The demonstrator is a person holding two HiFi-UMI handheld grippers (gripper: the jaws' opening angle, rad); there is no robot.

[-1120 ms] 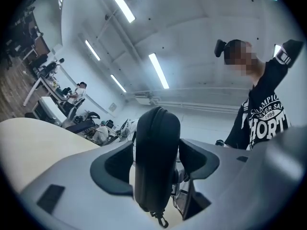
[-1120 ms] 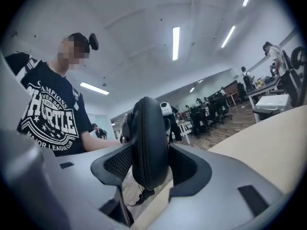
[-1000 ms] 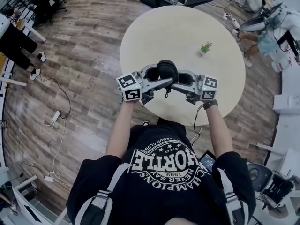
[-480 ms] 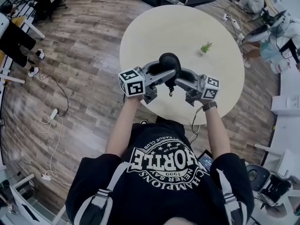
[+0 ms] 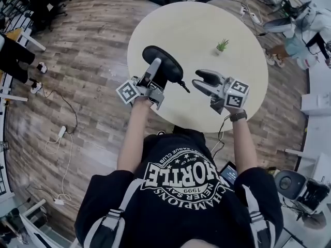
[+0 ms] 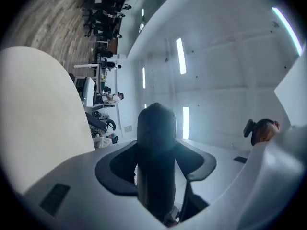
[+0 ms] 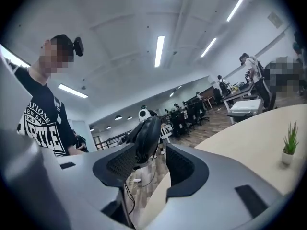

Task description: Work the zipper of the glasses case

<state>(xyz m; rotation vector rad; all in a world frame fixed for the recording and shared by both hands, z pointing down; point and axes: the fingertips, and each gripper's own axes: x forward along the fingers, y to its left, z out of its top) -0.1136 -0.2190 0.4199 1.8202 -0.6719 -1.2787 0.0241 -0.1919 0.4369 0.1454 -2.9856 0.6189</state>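
From the head view, both arms reach out over the near side of the round table (image 5: 207, 30). The left gripper (image 5: 155, 68) is tipped up and grips the black glasses case (image 5: 168, 66) in the air above the table's left edge. The case is an oval, and its long side runs from far left to near right. The right gripper (image 5: 200, 79) sits beside it, apart from it, holding nothing. The little plant (image 5: 222, 46) is well apart, and the rest of the table is bare. In the left gripper view, the case (image 6: 156, 128) stands on edge between the jaws, which have just been closing on it. In the right gripper view, the jaws have just been closing but stay apart with nothing between them. The case (image 7: 147, 137) shows farther off.
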